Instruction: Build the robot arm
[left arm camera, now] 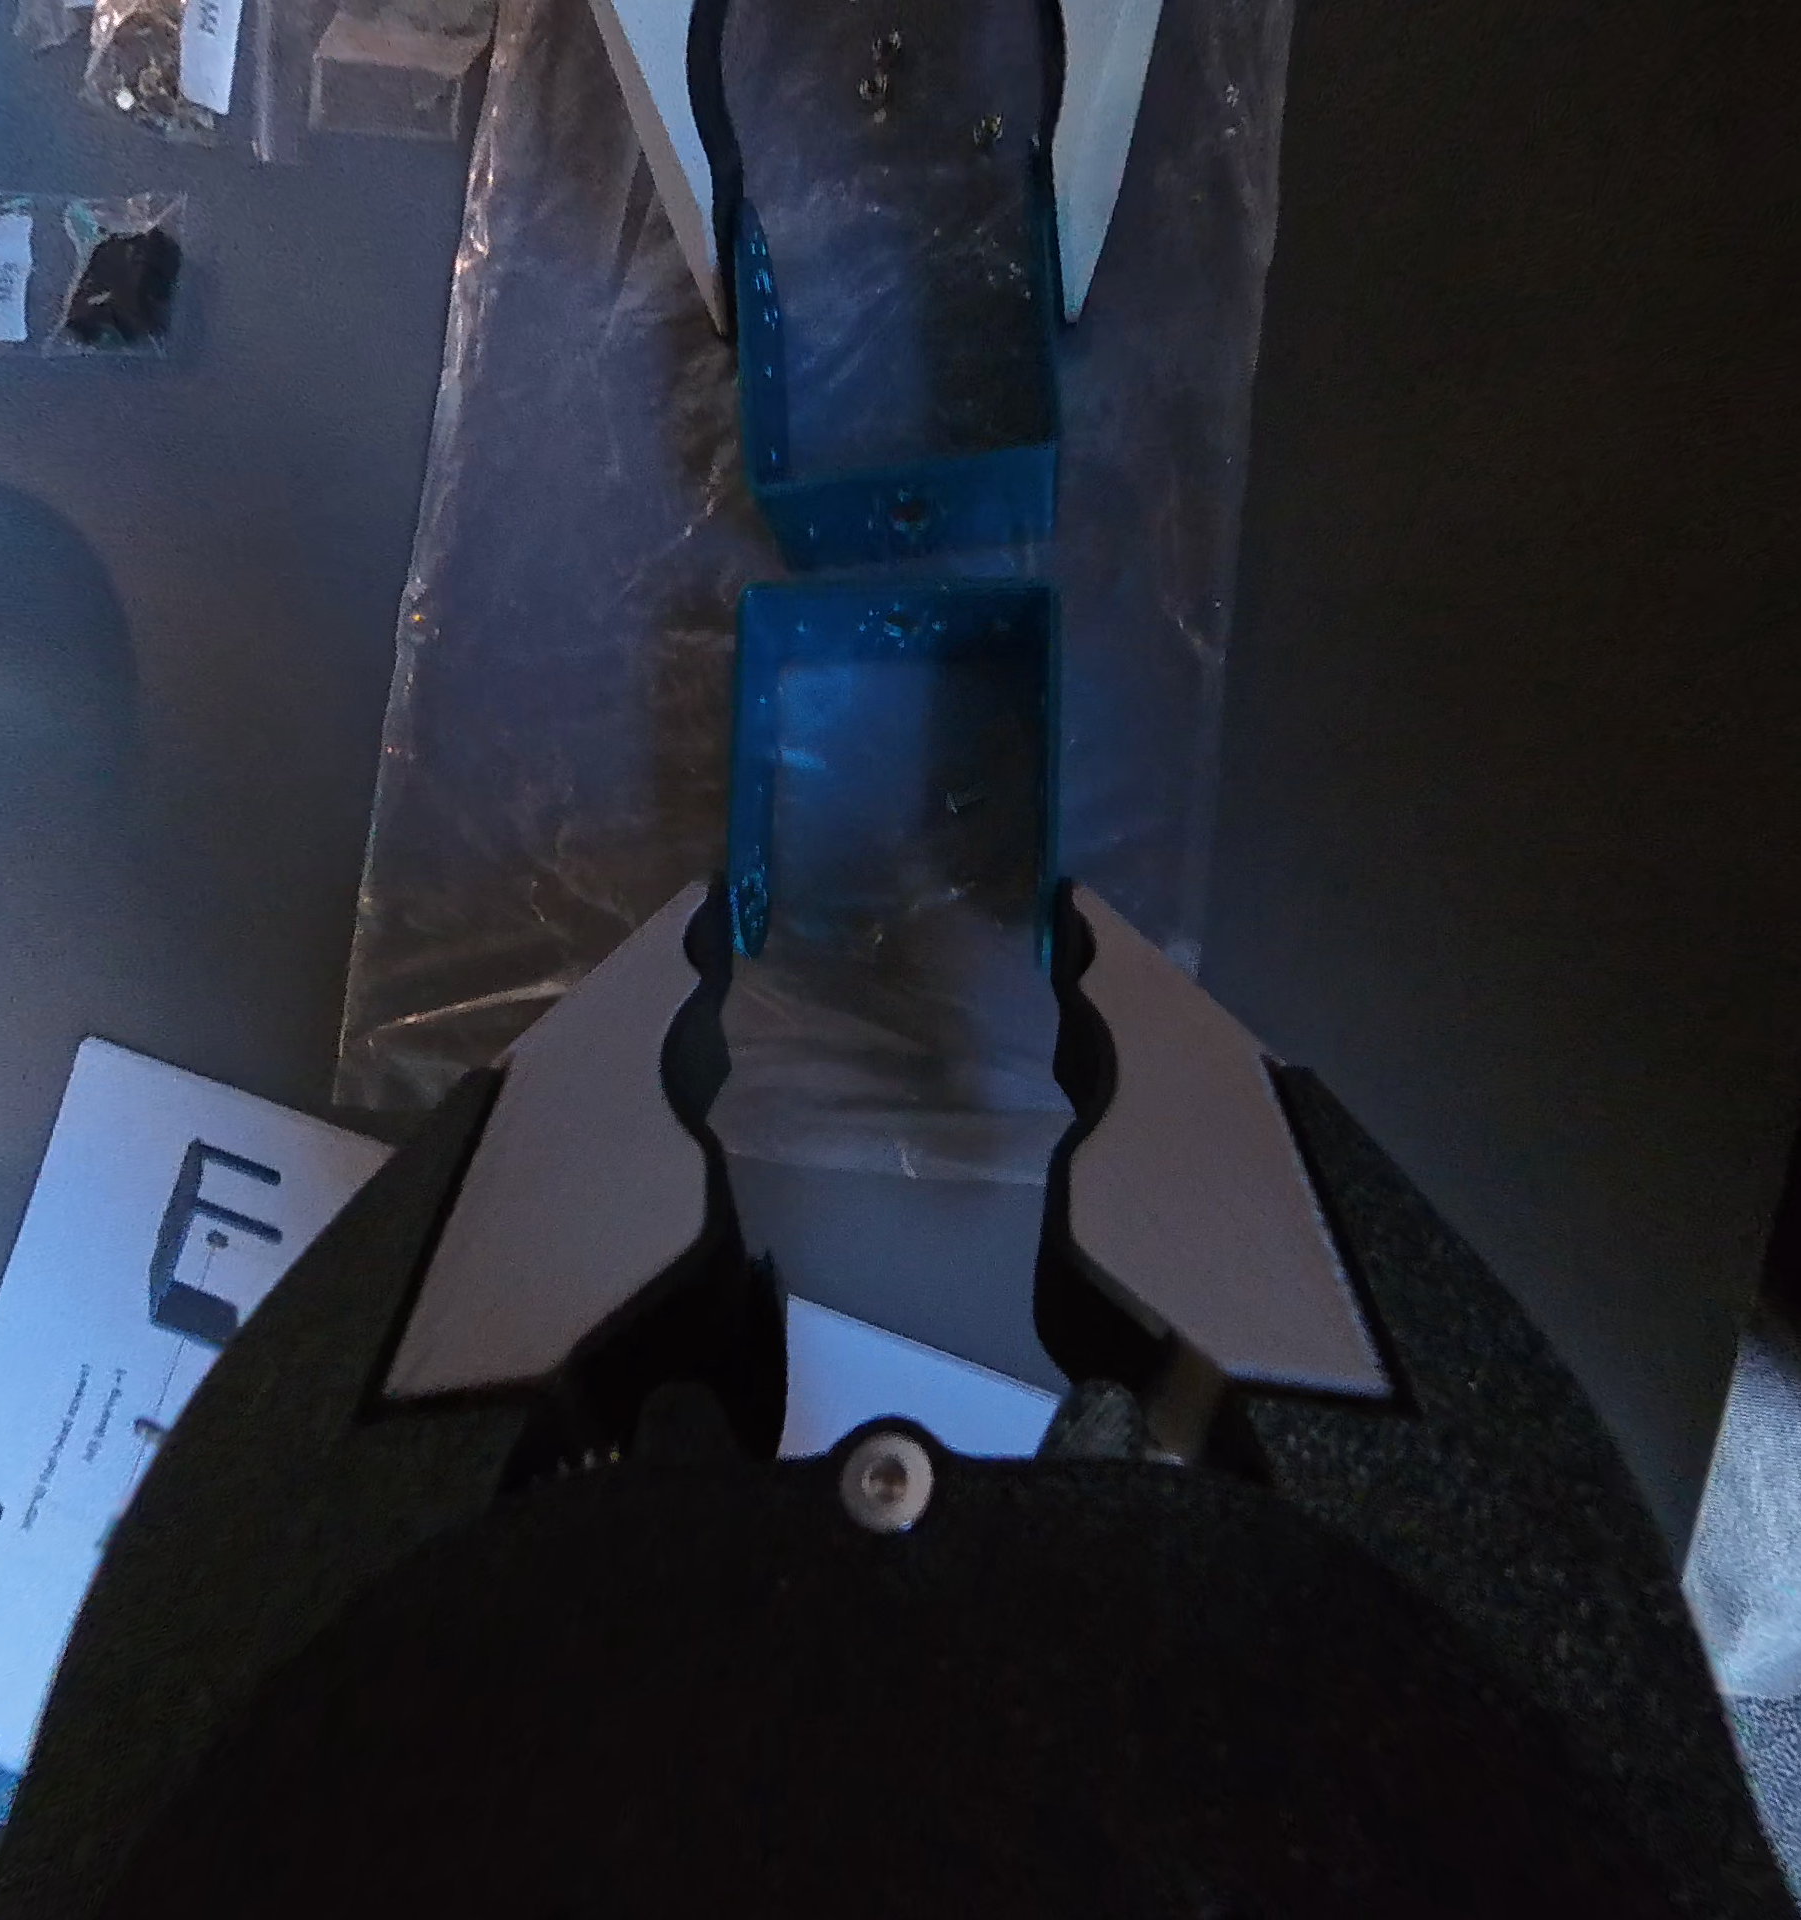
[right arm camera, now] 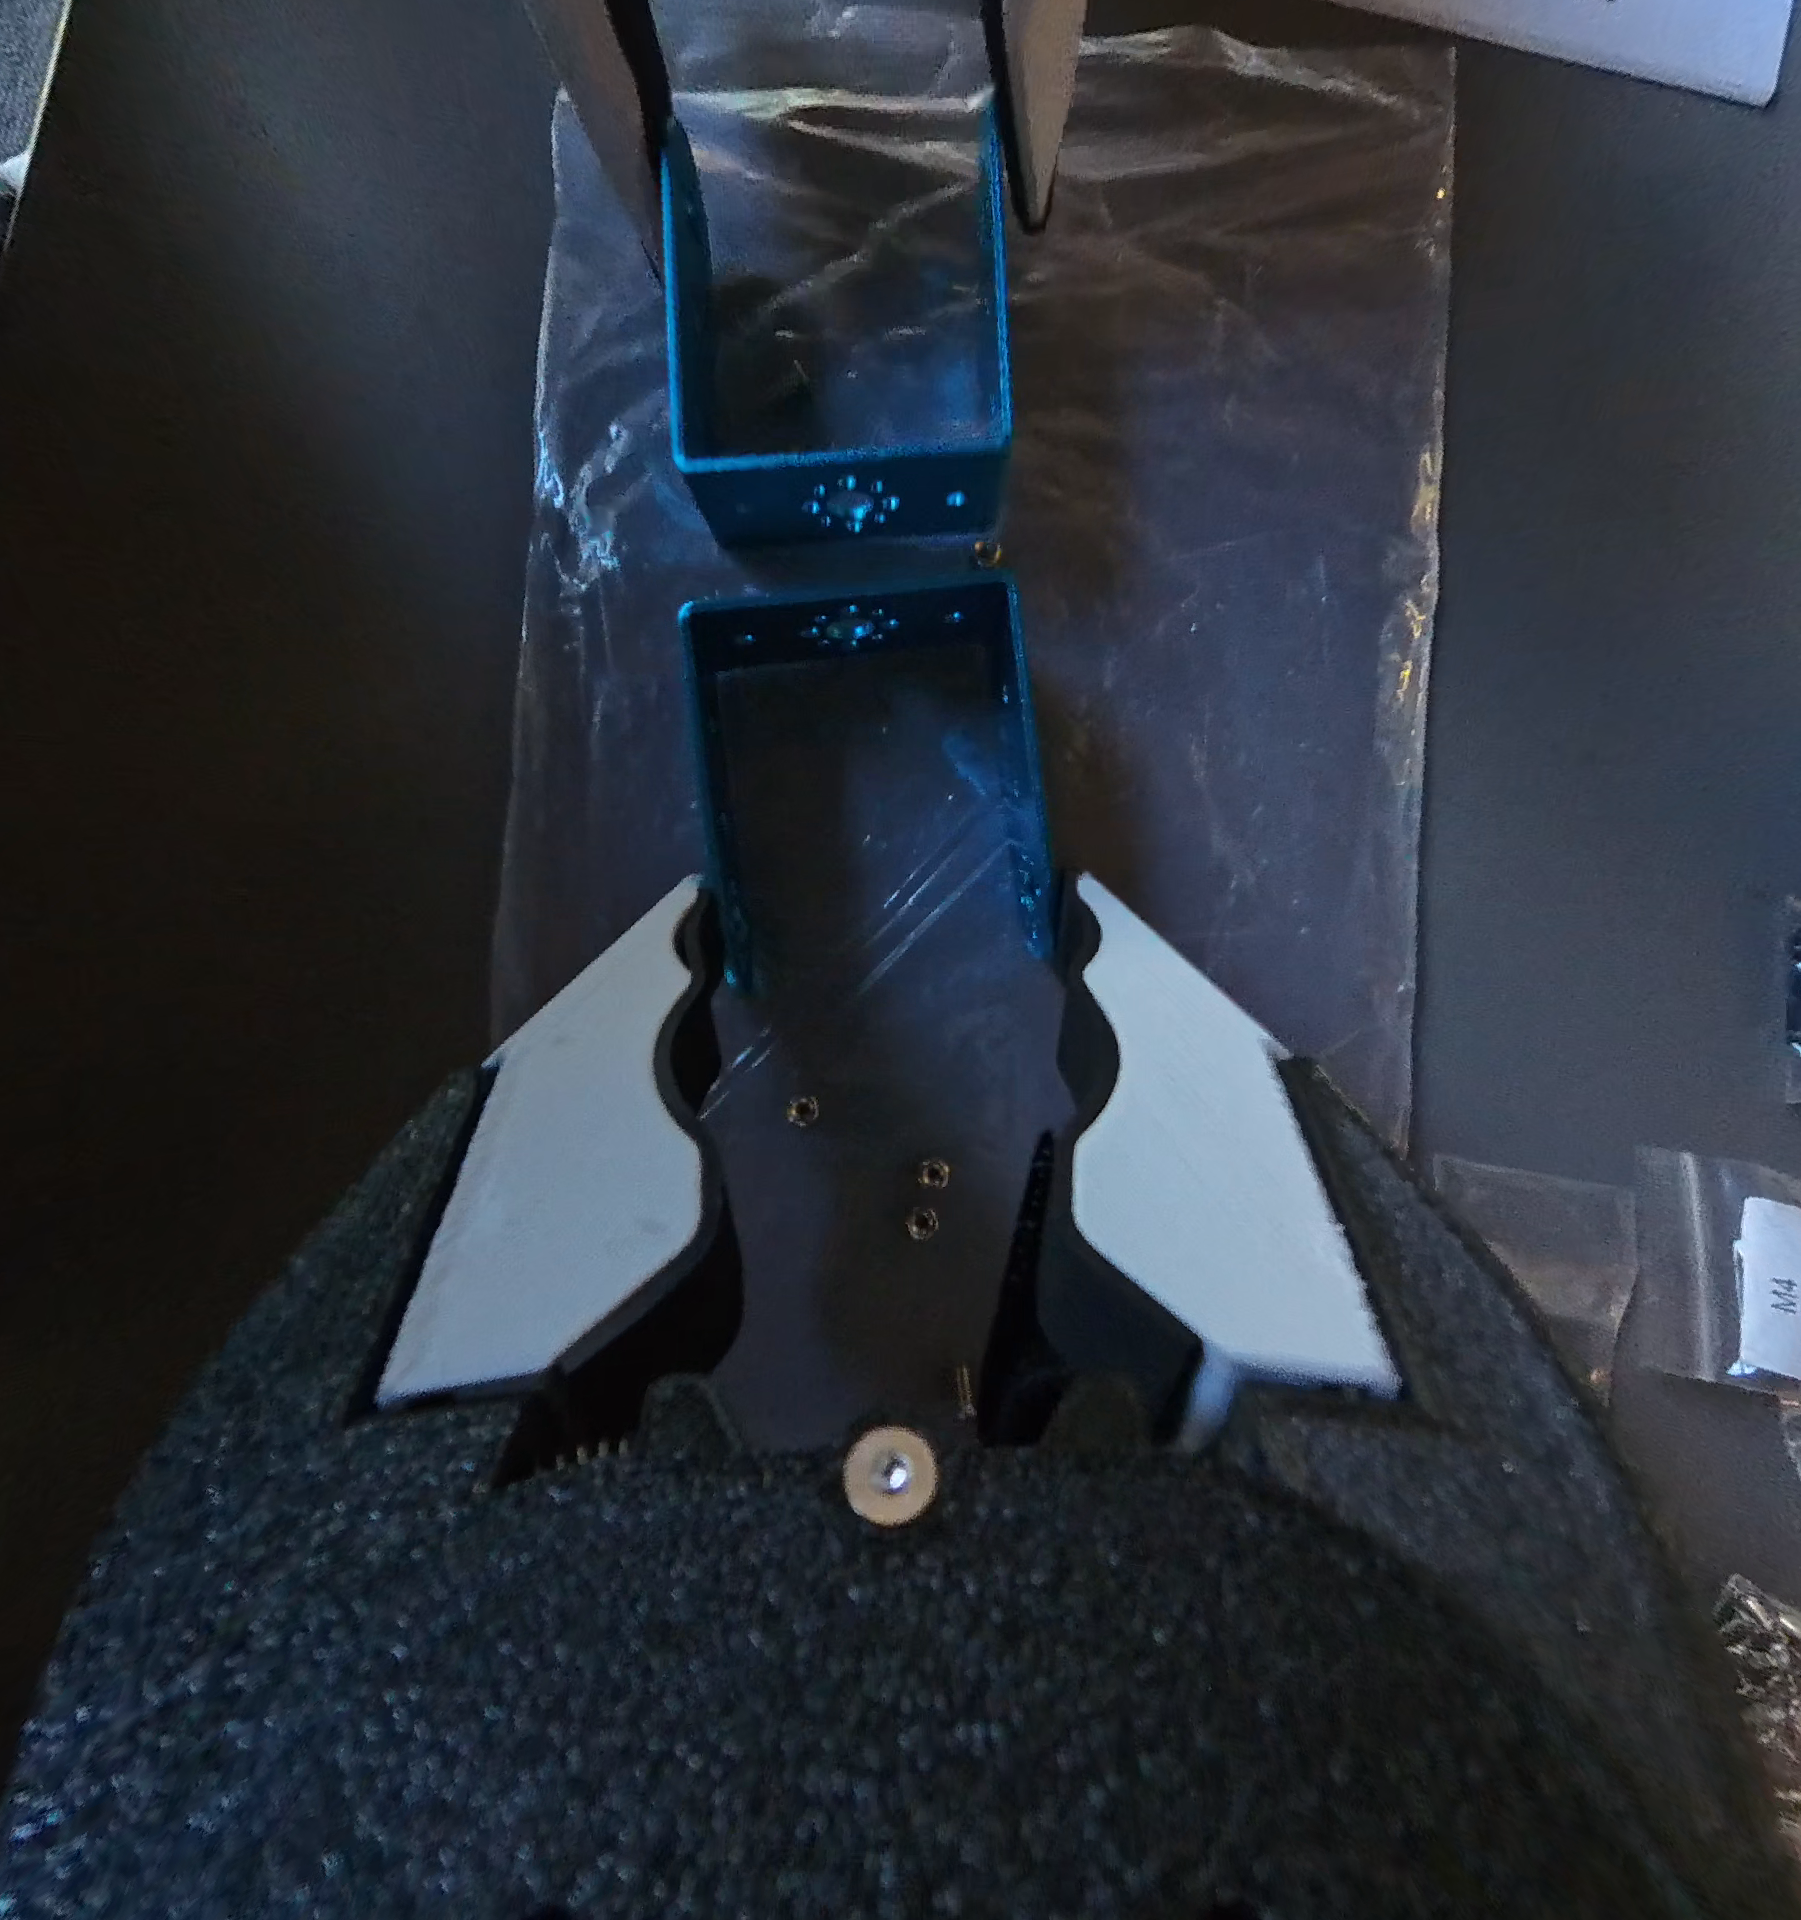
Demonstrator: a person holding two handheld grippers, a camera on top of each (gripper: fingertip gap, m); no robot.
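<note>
While the two grippers face each other over a clear plastic bag (left arm camera: 584,727) on the dark table (left arm camera: 1498,623), each clamps a blue U-shaped bracket by its two open arms. The left gripper (left arm camera: 891,914) has its fingers pressed against the outside of the near bracket (left arm camera: 896,634), whose closed end points away from it. The right gripper (right arm camera: 880,914) grips the other bracket (right arm camera: 854,629) the same way. Seen from the right wrist, the brackets' closed ends face each other just above the bag, near but apart, with a narrow gap between them; both end faces carry a ring of small holes. Three small brass nuts (right arm camera: 922,1174) lie on the bag between the right gripper's fingers, and a fourth sits by the gap. A white instruction sheet (left arm camera: 96,1247) lies beside the bag's end nearest the left gripper. Small zip bags (right arm camera: 1769,1299) of hardware rest on the table beside the bag's other end.
</note>
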